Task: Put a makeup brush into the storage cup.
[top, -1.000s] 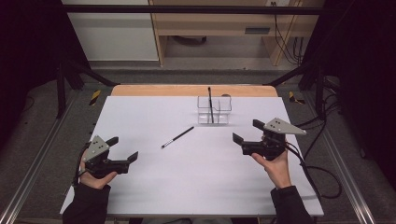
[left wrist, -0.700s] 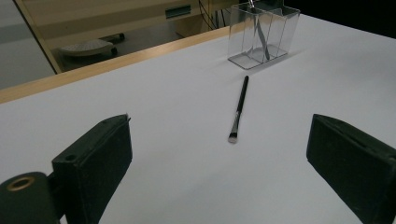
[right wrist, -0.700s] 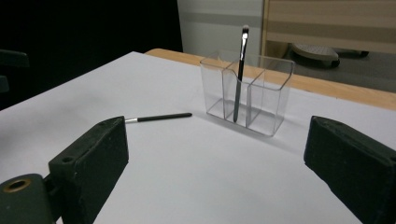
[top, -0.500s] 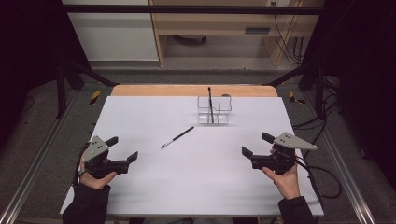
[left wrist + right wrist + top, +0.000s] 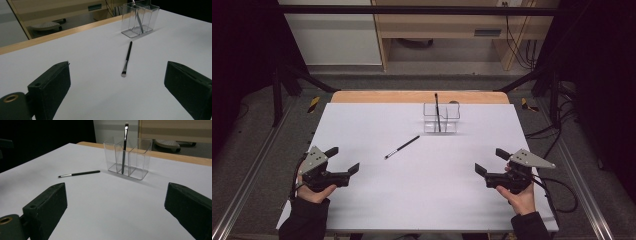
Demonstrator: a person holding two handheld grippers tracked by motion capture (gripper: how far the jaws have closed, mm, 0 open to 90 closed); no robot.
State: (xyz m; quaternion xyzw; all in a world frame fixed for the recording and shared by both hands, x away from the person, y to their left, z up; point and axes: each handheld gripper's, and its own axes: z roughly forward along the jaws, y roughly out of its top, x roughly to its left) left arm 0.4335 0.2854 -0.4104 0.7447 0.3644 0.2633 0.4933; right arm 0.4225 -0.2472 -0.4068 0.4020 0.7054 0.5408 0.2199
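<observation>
High view: we hold the left hand-held gripper (image 5: 347, 160) near the surface's (image 5: 372, 200) near-left corner and the right hand-held gripper (image 5: 492, 161) near its near-right corner. Both are empty, each with its 2 jaws set wide apart.

Between them, and farther toward the far edge, we see 1 loose brush (image 5: 402, 147) lying flat on the surface, close to the middle of it. Its pale bristle tip points toward the near-left corner and its black handle toward the far edge. It lies well apart from both hand-held grippers, touching neither, a little closer to the left one.

In the left gripper view the loose brush (image 5: 127, 59) sits in the gap between the 2 jaws, well ahead of them, bristle end nearest. In the right gripper view the same brush (image 5: 79, 173) lies ahead and to the left.

Just beyond the brush, near the middle of the far edge, stands a clear divided holder (image 5: 441, 118), with a second brush (image 5: 437, 111) upright in 1 compartment.
</observation>
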